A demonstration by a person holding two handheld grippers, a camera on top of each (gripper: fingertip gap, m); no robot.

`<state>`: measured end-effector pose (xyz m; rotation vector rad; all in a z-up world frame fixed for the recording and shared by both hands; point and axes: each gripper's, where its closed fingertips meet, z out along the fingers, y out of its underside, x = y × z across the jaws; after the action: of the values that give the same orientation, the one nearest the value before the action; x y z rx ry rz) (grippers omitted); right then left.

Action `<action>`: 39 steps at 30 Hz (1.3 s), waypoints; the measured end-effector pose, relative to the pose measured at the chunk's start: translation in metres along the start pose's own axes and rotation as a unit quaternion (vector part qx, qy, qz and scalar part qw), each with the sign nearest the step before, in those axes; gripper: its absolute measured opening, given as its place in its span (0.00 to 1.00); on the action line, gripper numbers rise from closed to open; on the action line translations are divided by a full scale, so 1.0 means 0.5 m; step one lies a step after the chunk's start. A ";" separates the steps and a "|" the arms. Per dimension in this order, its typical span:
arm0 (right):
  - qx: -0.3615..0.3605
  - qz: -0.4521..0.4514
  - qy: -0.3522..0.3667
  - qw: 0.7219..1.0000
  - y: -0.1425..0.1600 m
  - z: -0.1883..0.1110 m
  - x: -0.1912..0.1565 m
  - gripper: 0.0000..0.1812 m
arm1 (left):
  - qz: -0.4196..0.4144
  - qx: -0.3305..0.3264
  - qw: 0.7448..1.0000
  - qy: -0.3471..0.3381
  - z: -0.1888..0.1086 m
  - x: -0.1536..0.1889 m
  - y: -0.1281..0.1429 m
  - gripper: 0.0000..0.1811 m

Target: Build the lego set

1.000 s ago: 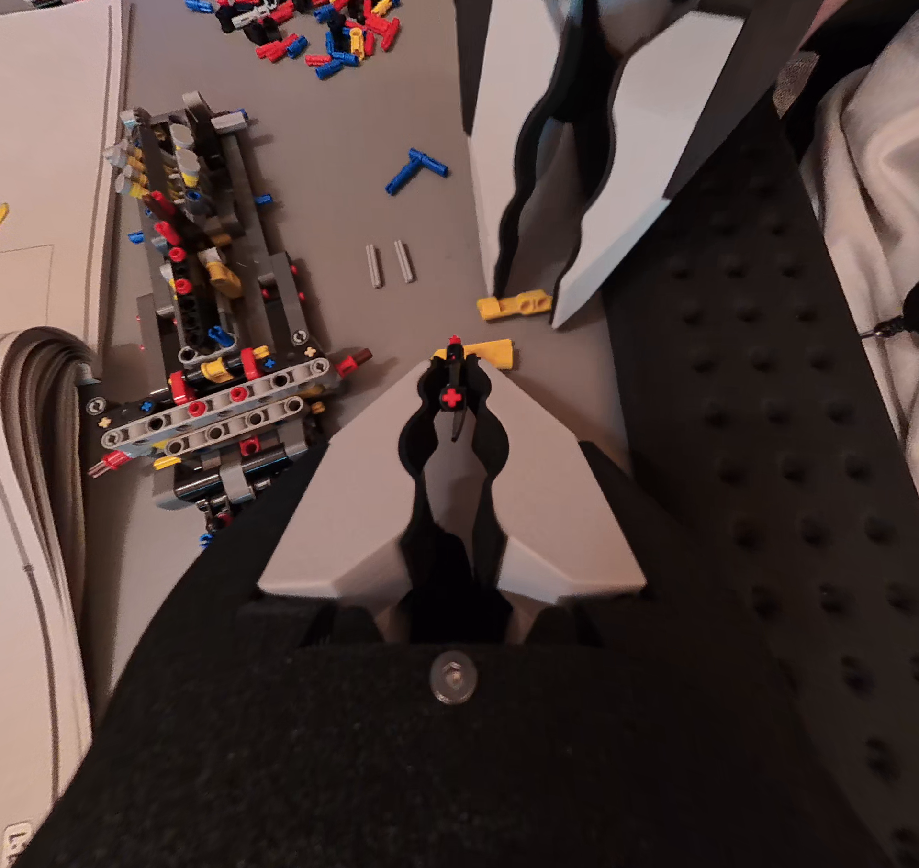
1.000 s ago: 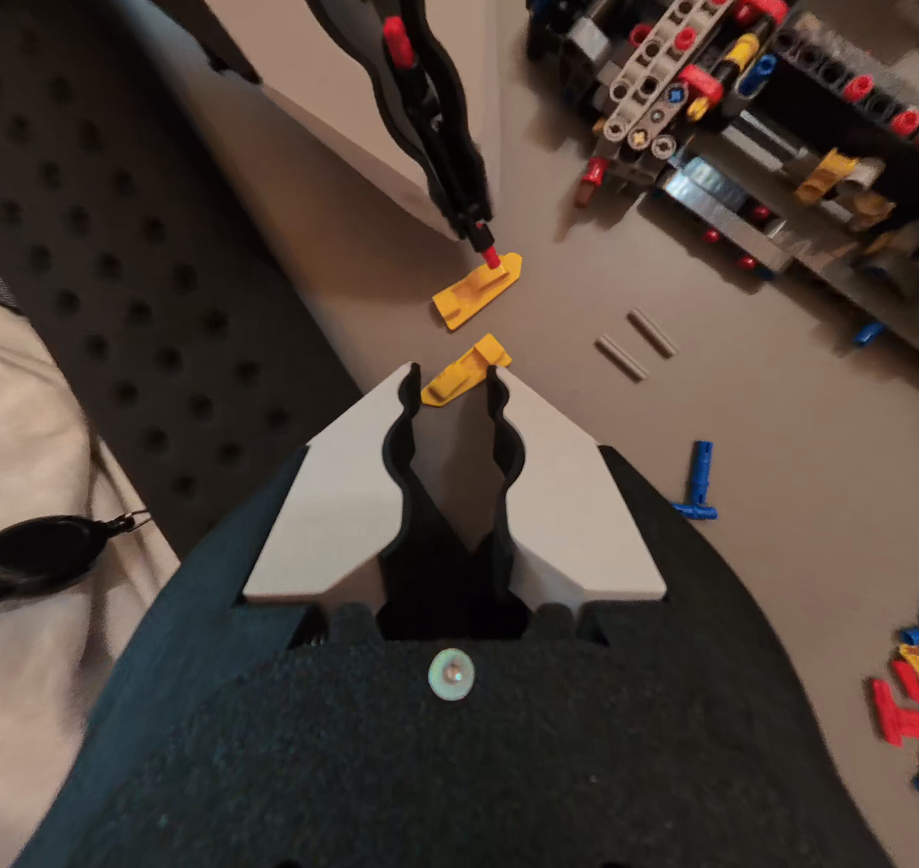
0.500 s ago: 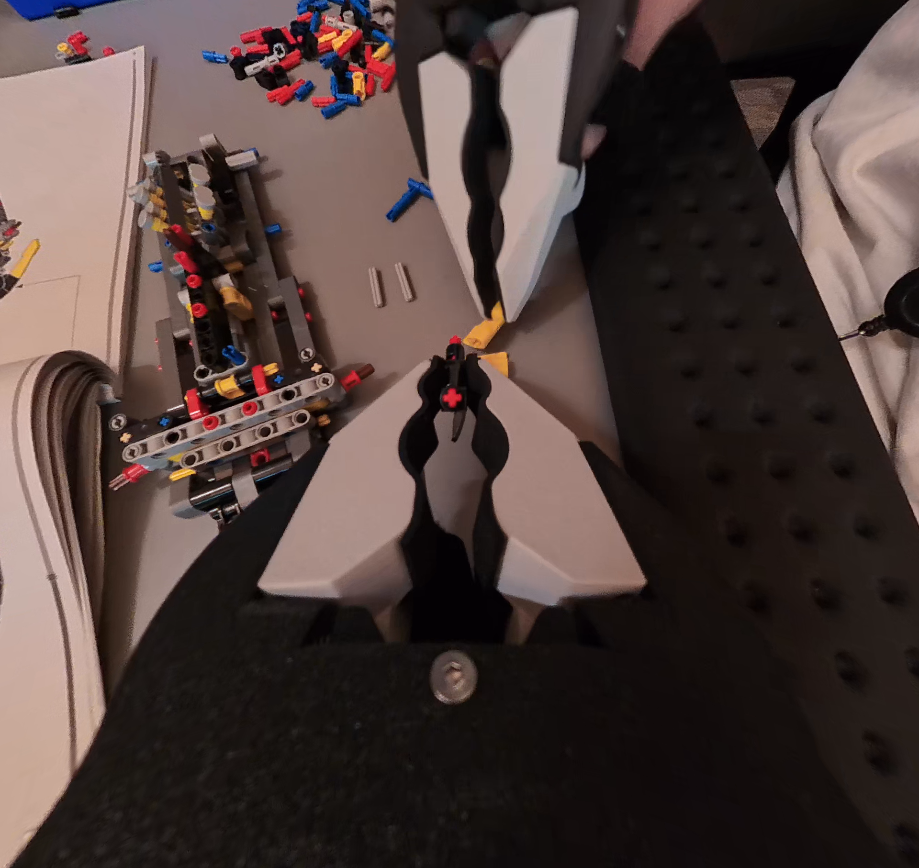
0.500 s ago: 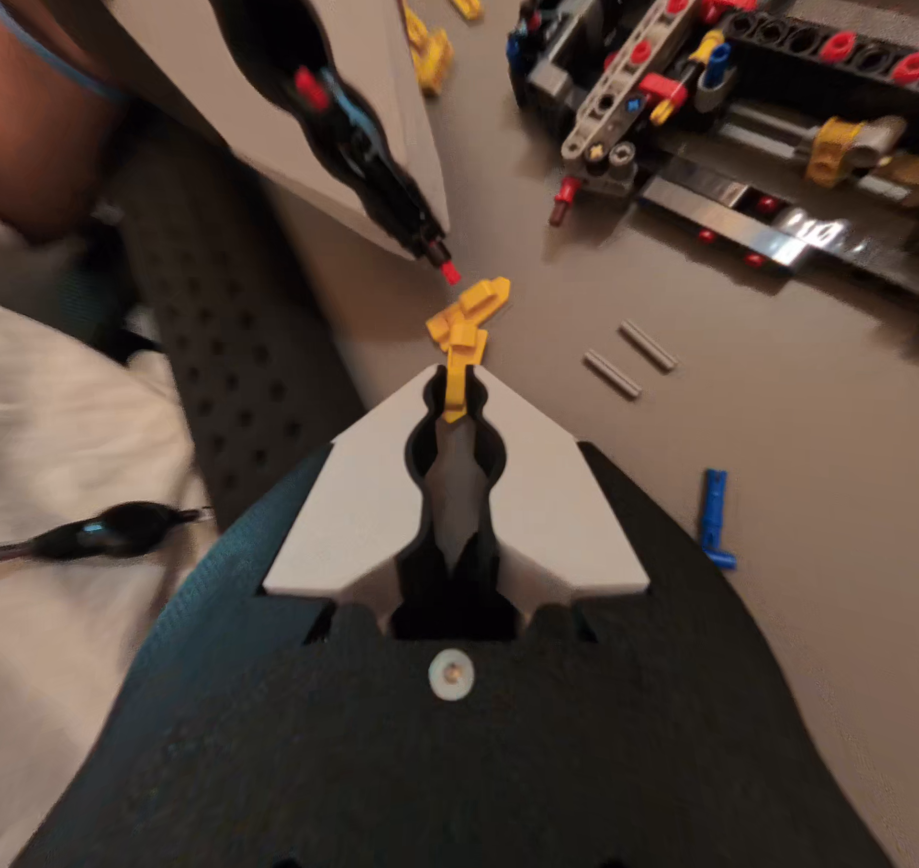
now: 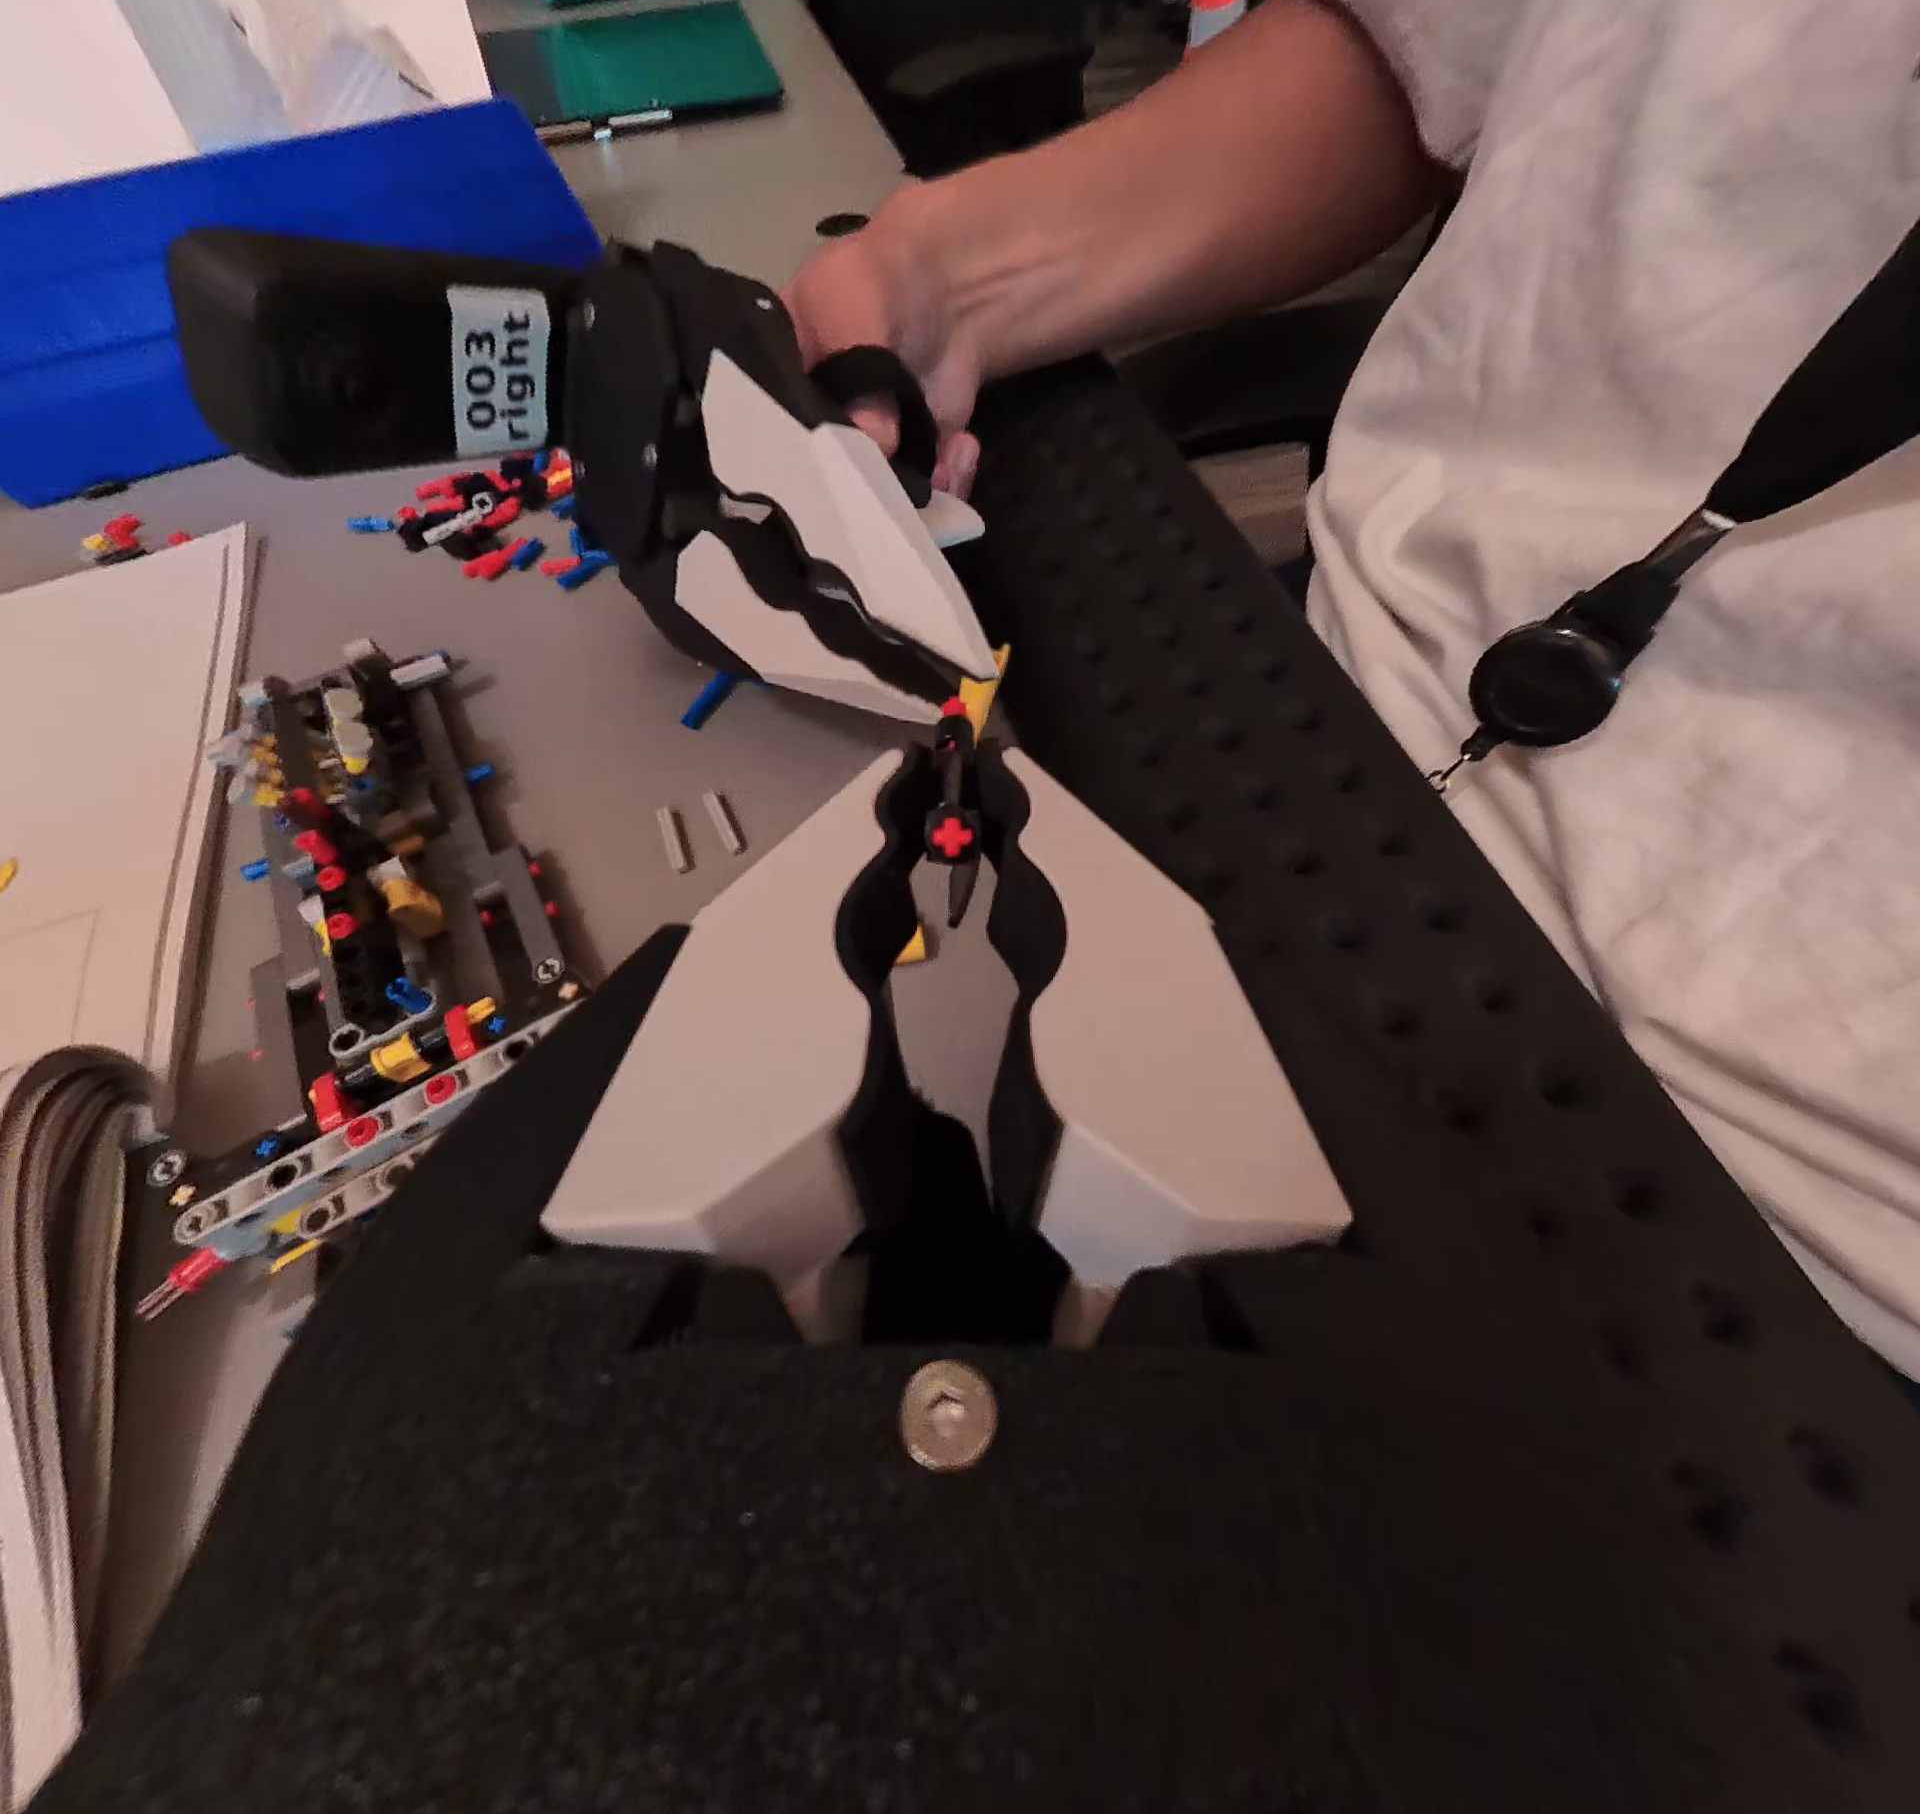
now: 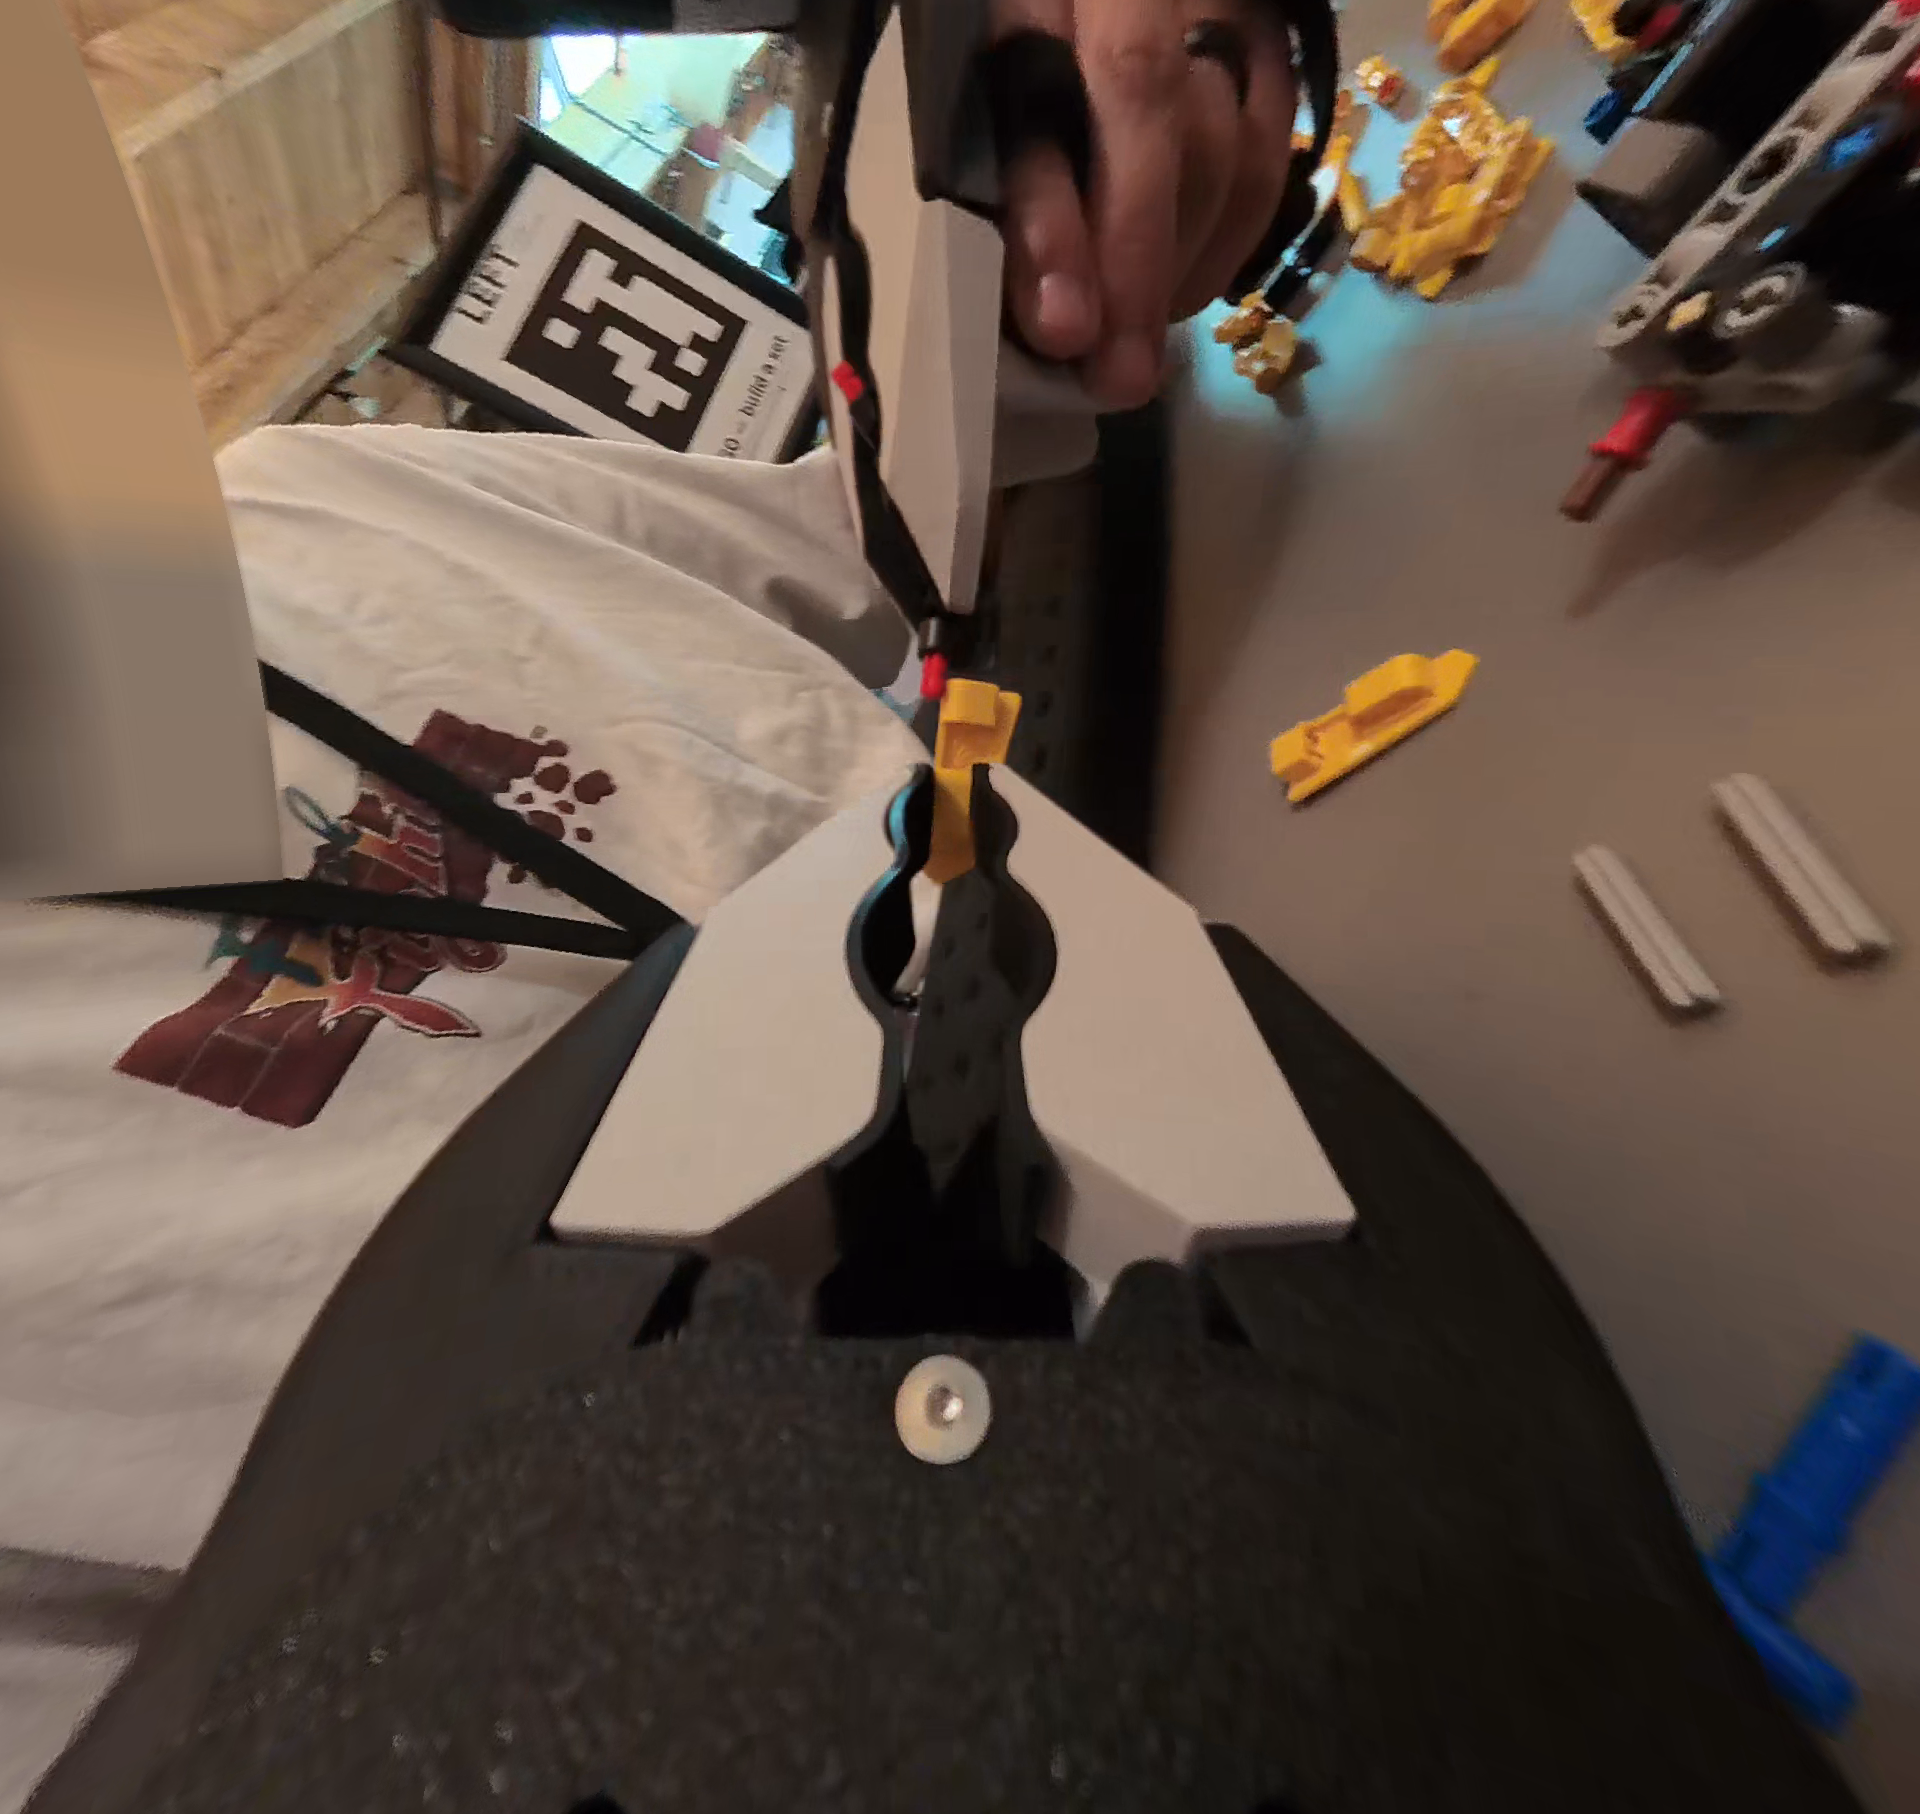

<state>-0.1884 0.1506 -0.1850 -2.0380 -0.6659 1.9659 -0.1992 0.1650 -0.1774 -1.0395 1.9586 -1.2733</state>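
- The left gripper (image 5: pixel 951 777) is closed on a thin black pin assembly with a red cross-axle end (image 5: pixel 949 834); its red tip pokes out just past the fingertips.
- The right gripper (image 6: pixel 951 788) is clamped on a small yellow piece (image 6: pixel 971 736), which stands up out of the jaws with its clip end free.
- In the right wrist view the red tip sits just beside the yellow piece's top edge, touching or nearly so; I cannot tell which.
- Both grippers are lifted off the table (image 6: pixel 1455 1089), meeting in the air over its near edge, close to the person's white shirt (image 6: pixel 520 621).
- The step in hand looks like mating the pin into the yellow piece; the next move calls for lining the tip up with a hole and pushing along the pin's axis, with both grips firm.
- A second yellow piece (image 6: pixel 1371 720) lies on the table to the right, with two grey axles (image 6: pixel 1725 891) near it and a blue connector (image 6: pixel 1808 1515) further out.
- The half-built grey chassis (image 5: pixel 353 933) lies well to the left, beside the open instruction booklet (image 5: pixel 104 777), so there is open room between it and the grippers.
- A slip near the table edge could drop a part into the lap.
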 end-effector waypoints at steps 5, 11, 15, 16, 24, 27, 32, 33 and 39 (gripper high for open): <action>0.005 -0.018 -0.073 0.997 -0.006 -0.005 -0.042 0.03 | 0.008 0.026 1.000 0.009 -0.011 0.009 -0.021 0.03; -0.012 -0.012 -0.073 0.997 0.001 -0.002 -0.039 0.03 | 0.015 0.025 1.000 0.009 -0.010 0.012 -0.022 0.04; -0.020 -0.008 -0.070 0.997 0.004 0.001 -0.036 0.03 | 0.017 0.019 1.000 0.016 -0.008 0.019 -0.020 0.04; -0.023 -0.006 -0.068 0.997 0.005 0.002 -0.034 0.03 | 0.019 0.017 1.000 0.016 -0.006 0.020 -0.019 0.03; -0.037 0.010 -0.059 0.998 0.013 0.005 -0.024 0.03 | 0.026 -0.003 1.000 0.016 -0.001 0.023 -0.008 0.03; -0.045 0.022 -0.048 0.998 0.018 0.007 -0.015 0.03 | 0.028 -0.018 0.999 0.018 0.002 0.025 0.001 0.03; -0.037 0.029 -0.048 0.998 0.013 0.004 -0.012 0.03 | 0.021 -0.014 1.000 0.015 0.002 0.018 0.002 0.03; -0.034 0.028 -0.045 0.998 0.011 0.003 -0.011 0.03 | 0.022 -0.013 1.000 0.011 0.002 0.015 0.001 0.04; -0.009 0.010 -0.078 0.997 -0.003 -0.001 -0.033 0.03 | 0.002 0.034 0.999 0.017 -0.006 0.010 -0.025 0.04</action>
<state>-0.1879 0.1440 -0.1697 -1.9219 -0.7015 2.1550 -0.2006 0.1593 -0.1650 -0.9873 1.9272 -1.3540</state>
